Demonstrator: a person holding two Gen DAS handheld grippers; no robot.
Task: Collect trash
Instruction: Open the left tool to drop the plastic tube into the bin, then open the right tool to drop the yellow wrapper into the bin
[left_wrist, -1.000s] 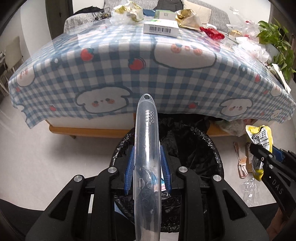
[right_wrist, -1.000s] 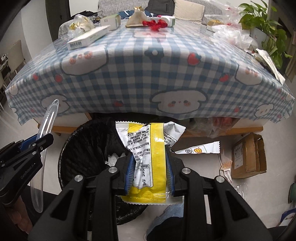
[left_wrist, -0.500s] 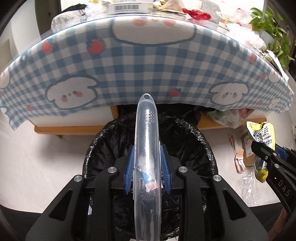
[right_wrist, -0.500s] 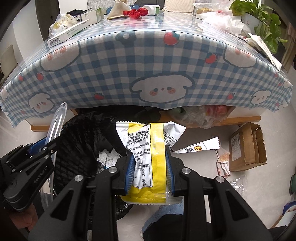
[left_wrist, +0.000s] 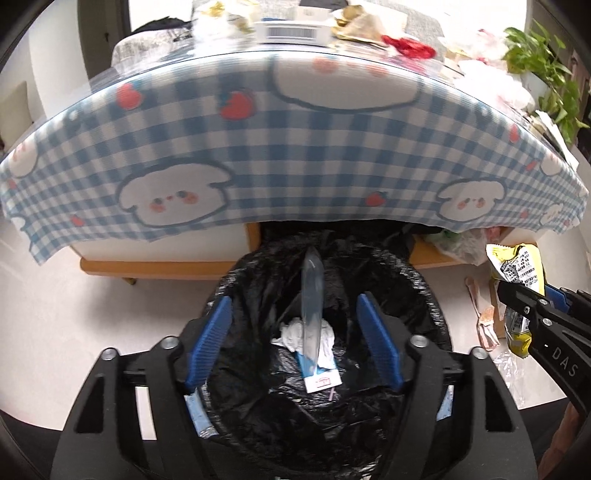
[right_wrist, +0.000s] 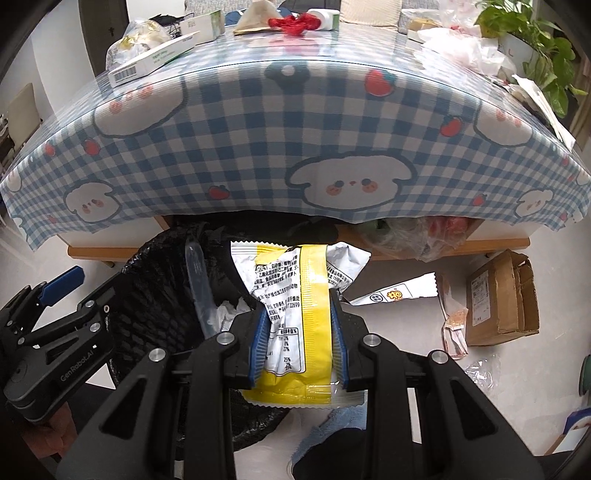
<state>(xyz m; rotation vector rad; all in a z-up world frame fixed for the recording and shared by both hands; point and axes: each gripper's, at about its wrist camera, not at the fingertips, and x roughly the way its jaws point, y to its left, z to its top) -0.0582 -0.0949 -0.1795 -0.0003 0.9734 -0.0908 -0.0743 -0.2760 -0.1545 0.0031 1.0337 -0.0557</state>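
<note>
The clear plastic case (left_wrist: 312, 299) is sitting inside the black-lined trash bin (left_wrist: 424, 295), its narrow tip pointing up toward the far rim and its lower end lying across crumpled white tissue (left_wrist: 295, 334) and a small blue-and-white carton (left_wrist: 321, 380). It is looking long, slim and see-through, with the dark liner showing through it. Your left gripper (left_wrist: 297, 345) is hanging right over the bin mouth, and its jaws are opening, the blue pads standing well apart on either side of the case and touching nothing.

Your left wrist view is giving you the bottom of the bin and what is lying there; your right wrist view is showing the case (right_wrist: 199, 291) only from the side, leaning up against the liner. That right view is, in turn, showing you the yellow-and-white snack wrapper (right_wrist: 295, 314) in full: crinkled, printed with small black text, a broad yellow stripe down its middle. Your right gripper (right_wrist: 297, 339) is clenched on that wrapper, beside the bin's right rim. Only the right view is revealing the floor litter: a white sachet (right_wrist: 395, 293) and an open cardboard box (right_wrist: 498, 299). Behind everything, the surface under the blue checked tablecloth (right_wrist: 258, 129) is carrying boxes and wrappers.
</note>
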